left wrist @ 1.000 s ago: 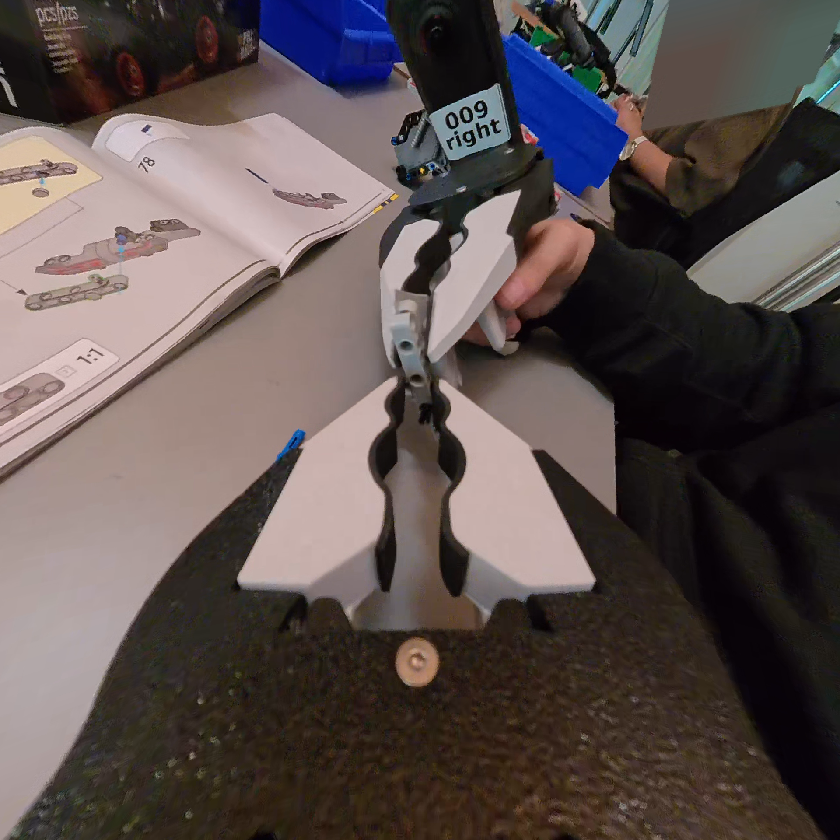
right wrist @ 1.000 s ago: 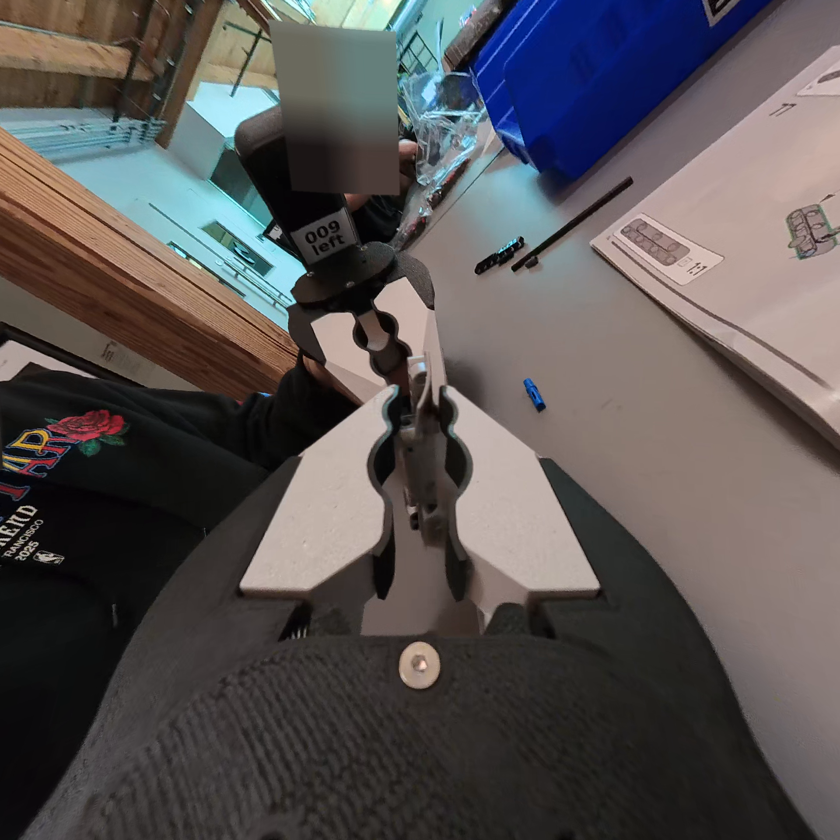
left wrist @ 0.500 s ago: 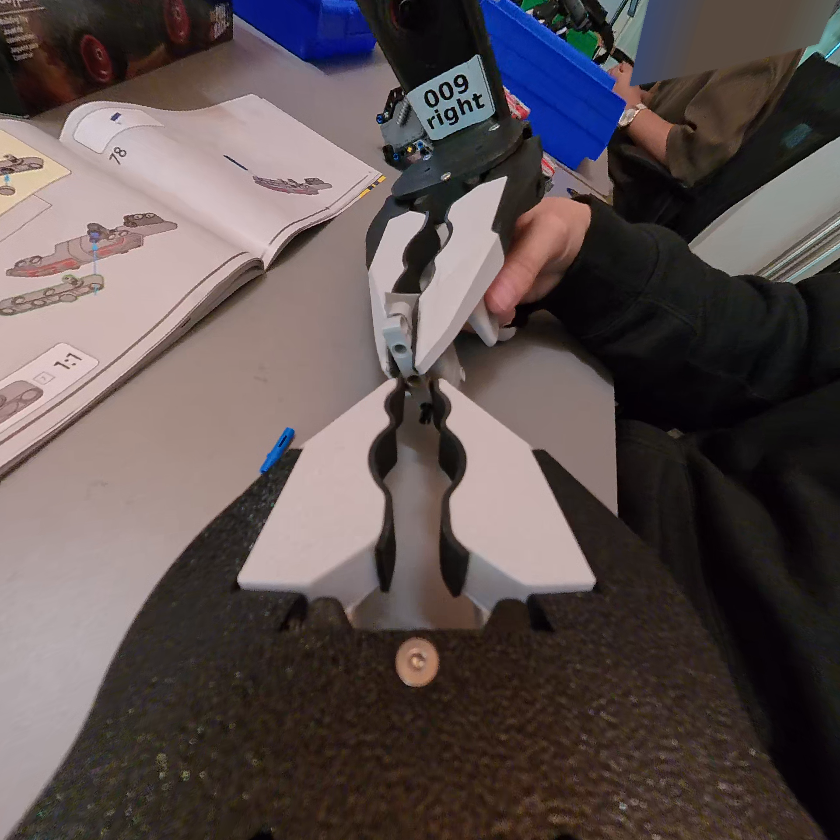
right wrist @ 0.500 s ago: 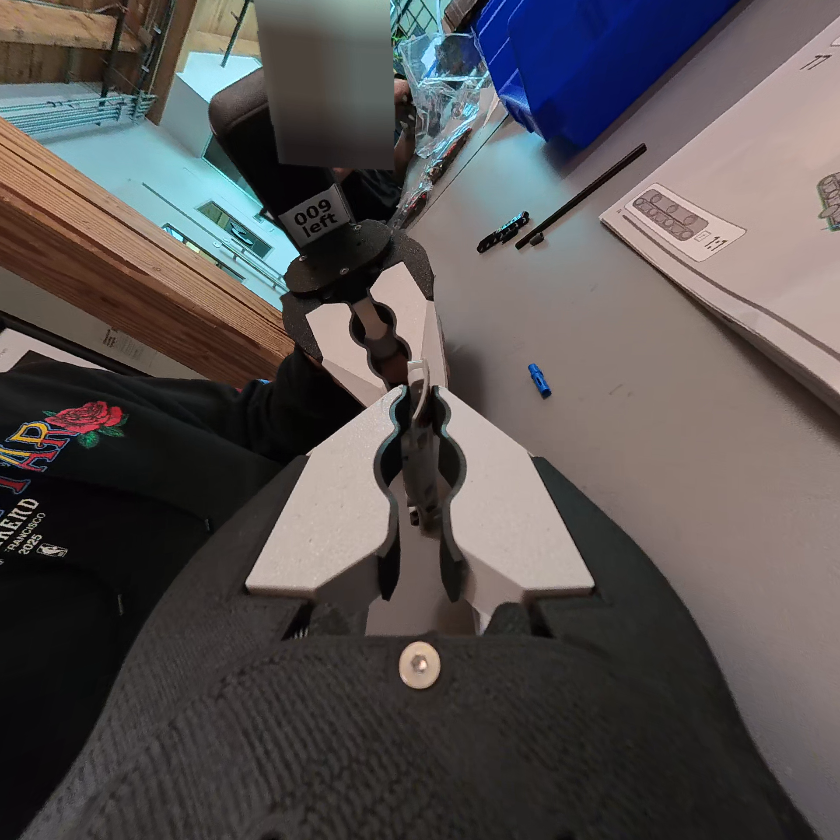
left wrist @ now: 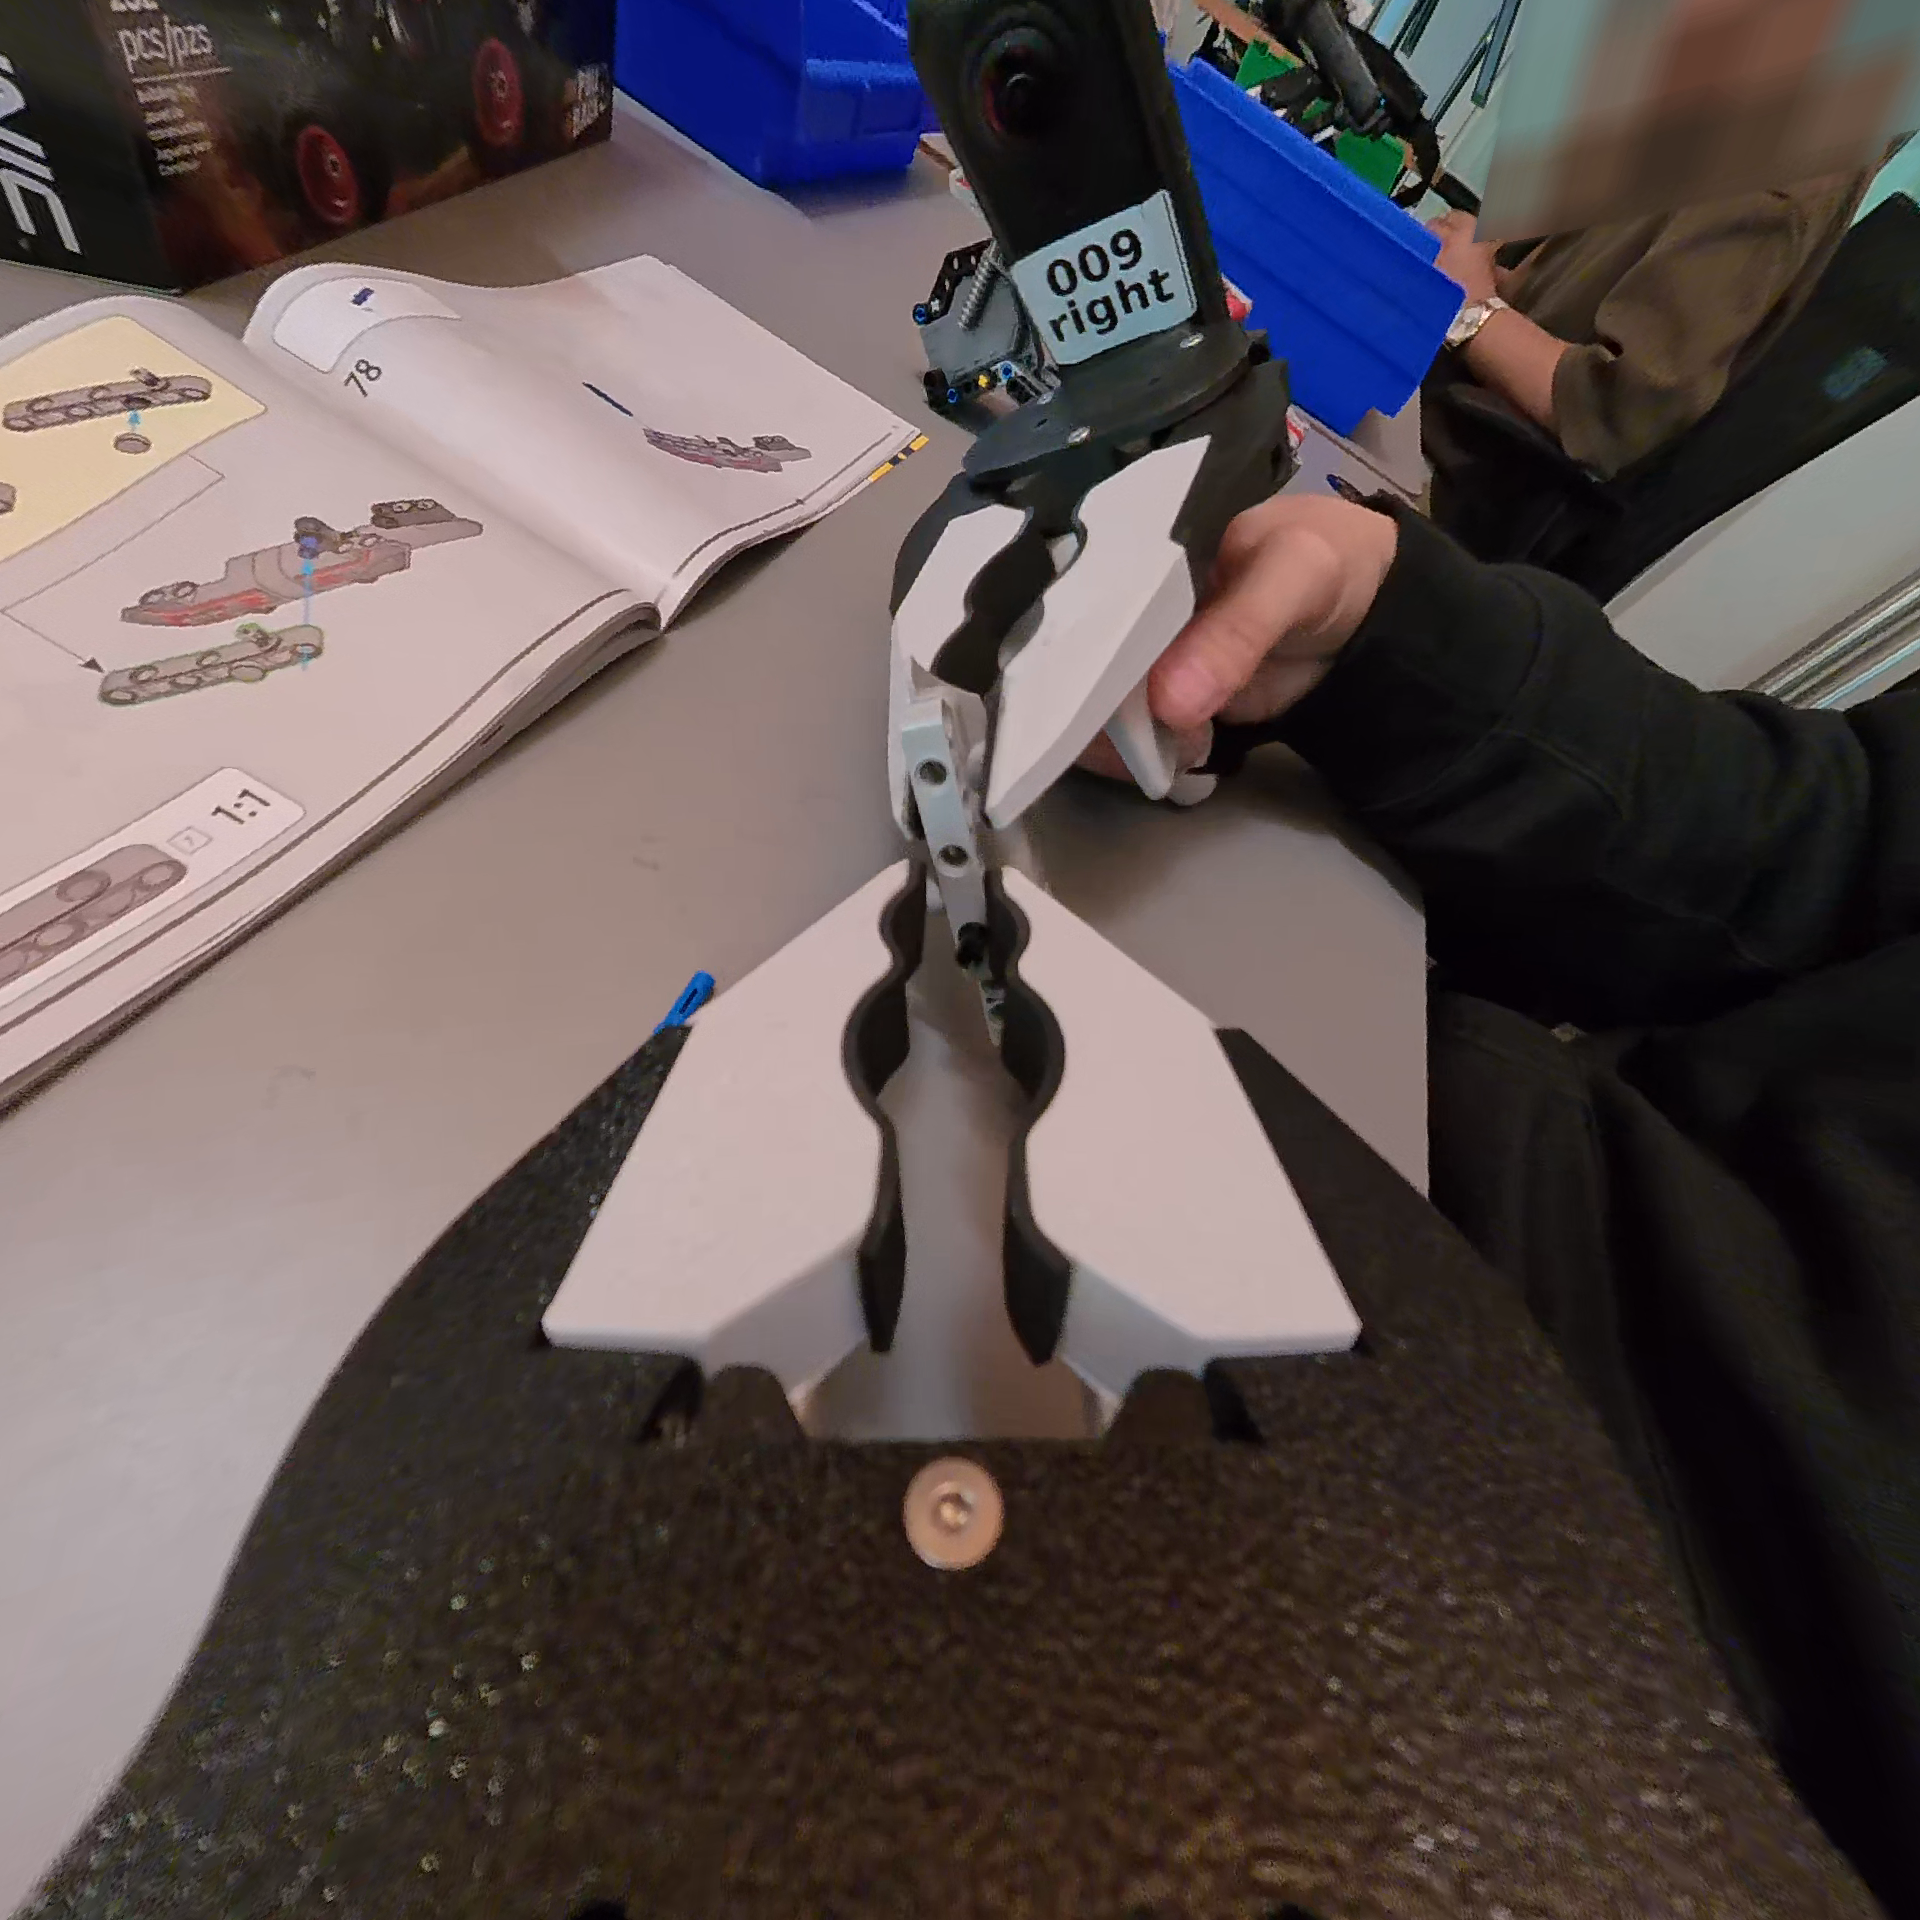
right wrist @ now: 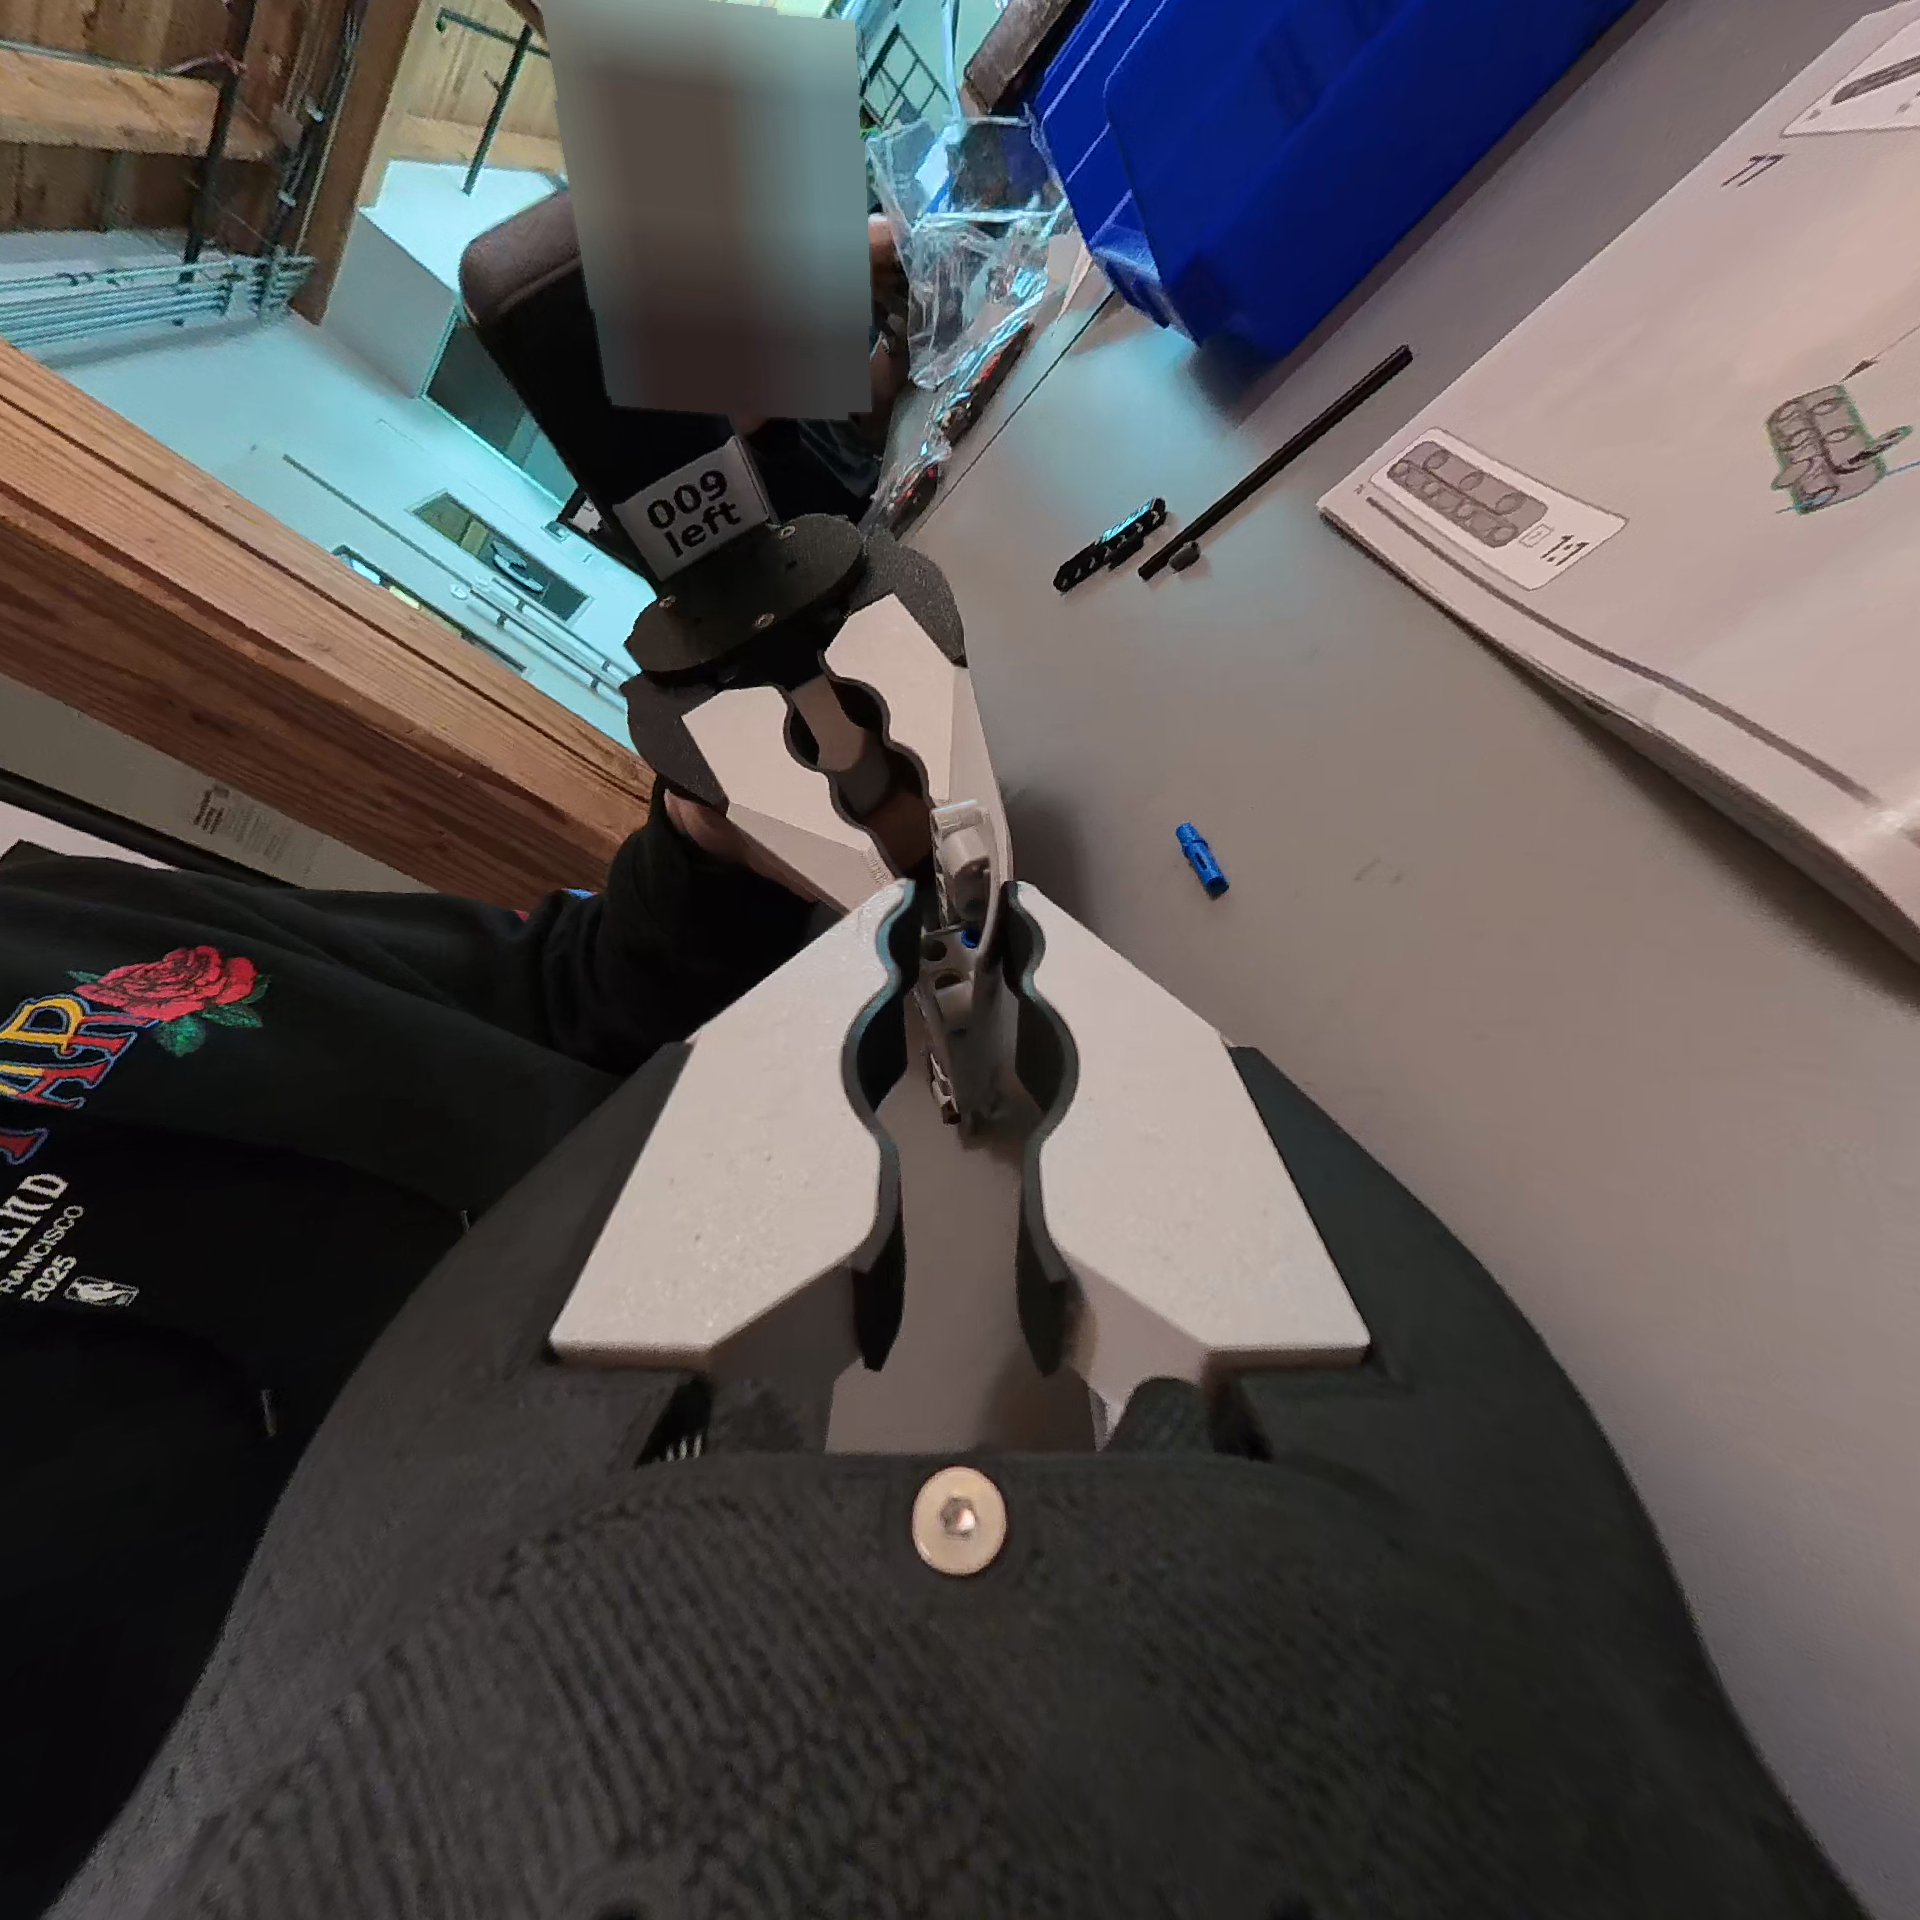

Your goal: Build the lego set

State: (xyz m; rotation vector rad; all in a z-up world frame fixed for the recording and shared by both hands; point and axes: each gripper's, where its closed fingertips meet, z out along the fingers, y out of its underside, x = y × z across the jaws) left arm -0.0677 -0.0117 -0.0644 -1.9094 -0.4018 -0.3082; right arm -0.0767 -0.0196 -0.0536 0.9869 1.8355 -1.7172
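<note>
My right gripper (right wrist: 958, 899) is shut on a light grey holed beam (right wrist: 951, 997). In the left wrist view it (left wrist: 951, 816) comes down from above, and the beam (left wrist: 948, 821) reaches between my left gripper's fingers. My left gripper (left wrist: 954, 883) is shut on a small black pin (left wrist: 971, 940), which sits at a hole near the beam's lower end. In the right wrist view the left gripper (right wrist: 930, 836) meets the beam's far end. Both are held above the grey table (left wrist: 260, 1195). A loose blue pin (left wrist: 686, 1003) lies on the table and also shows in the right wrist view (right wrist: 1202, 859).
An open instruction booklet (left wrist: 416, 540) lies to the left. The set's box (left wrist: 260, 114), blue bins (left wrist: 1309, 239) and a partial build (left wrist: 971, 332) stand behind. A black axle (right wrist: 1278, 457) and a short black beam (right wrist: 1110, 542) lie near the booklet (right wrist: 1714, 571). A person's arm (left wrist: 1621, 312) is at the far right. Both grippers' tips are close together, under 4 cm apart.
The right gripper has pushed the grey beam down between my left gripper's fingers, onto the black pin. Both grippers kept their grip.
</note>
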